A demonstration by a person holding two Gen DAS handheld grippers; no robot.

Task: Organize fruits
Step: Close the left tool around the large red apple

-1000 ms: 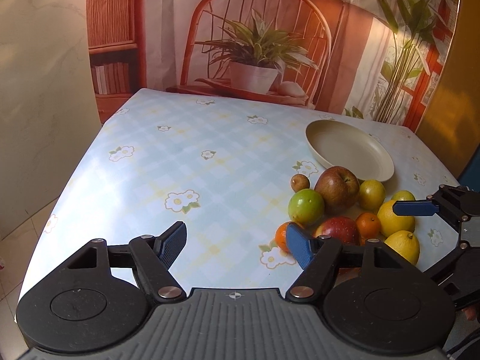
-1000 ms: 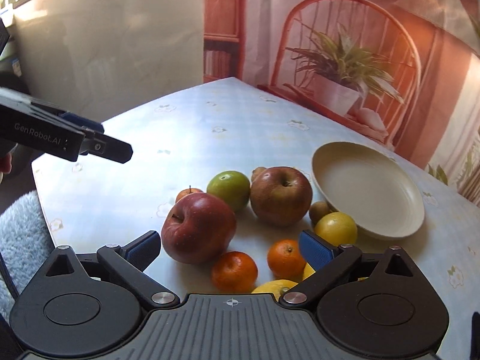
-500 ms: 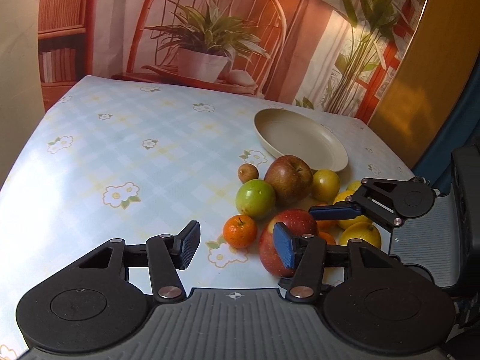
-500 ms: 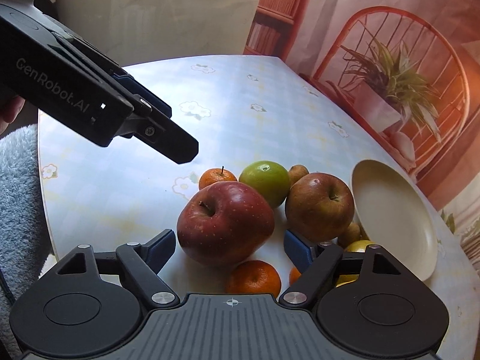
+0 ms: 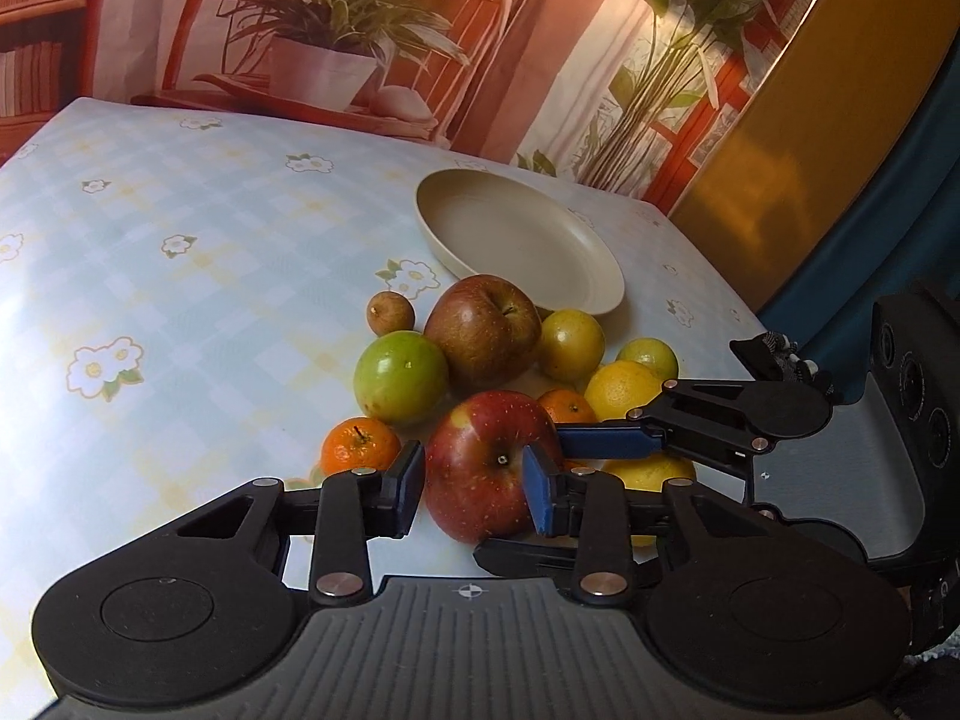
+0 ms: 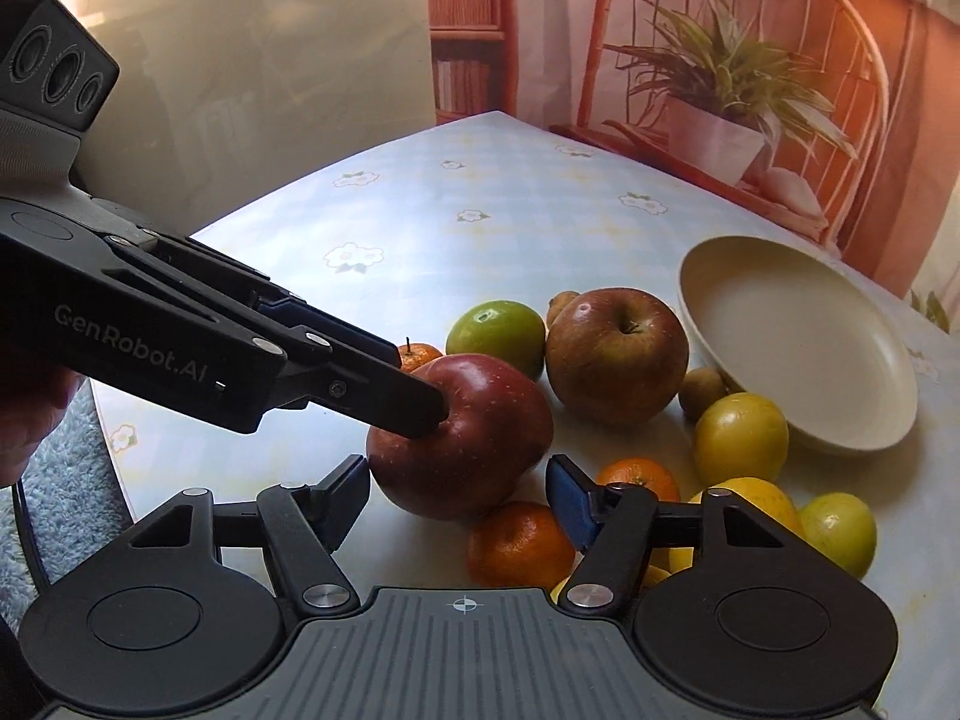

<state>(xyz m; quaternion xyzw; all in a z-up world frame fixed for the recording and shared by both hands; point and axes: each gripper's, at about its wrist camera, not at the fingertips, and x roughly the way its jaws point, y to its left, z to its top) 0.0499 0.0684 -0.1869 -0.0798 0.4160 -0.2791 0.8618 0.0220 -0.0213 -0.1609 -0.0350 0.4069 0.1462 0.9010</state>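
Observation:
A red apple (image 5: 489, 462) lies at the near side of a fruit pile, and my left gripper (image 5: 474, 489) is shut on it, a blue pad on each side. The apple (image 6: 462, 438) also shows in the right wrist view, where the left gripper's fingertips (image 6: 414, 405) press on it. My right gripper (image 6: 459, 501) is open around the apple's near side, not touching. A brownish apple (image 5: 483, 324), a green apple (image 5: 401, 377), mandarins (image 5: 359, 444), lemons (image 5: 621, 390) and a small brown fruit (image 5: 390, 313) lie around. An empty beige plate (image 5: 540, 228) sits behind the pile.
The table has a light blue flowered cloth (image 5: 180, 276). A backdrop with a printed chair and potted plant (image 5: 324, 54) stands behind it. A yellow panel (image 5: 810, 138) is at the right. The table's edge and a grey rug (image 6: 60, 480) show at the left of the right wrist view.
My left gripper moved in on the red apple and closed on it. My right gripper swung to face the same apple, still open.

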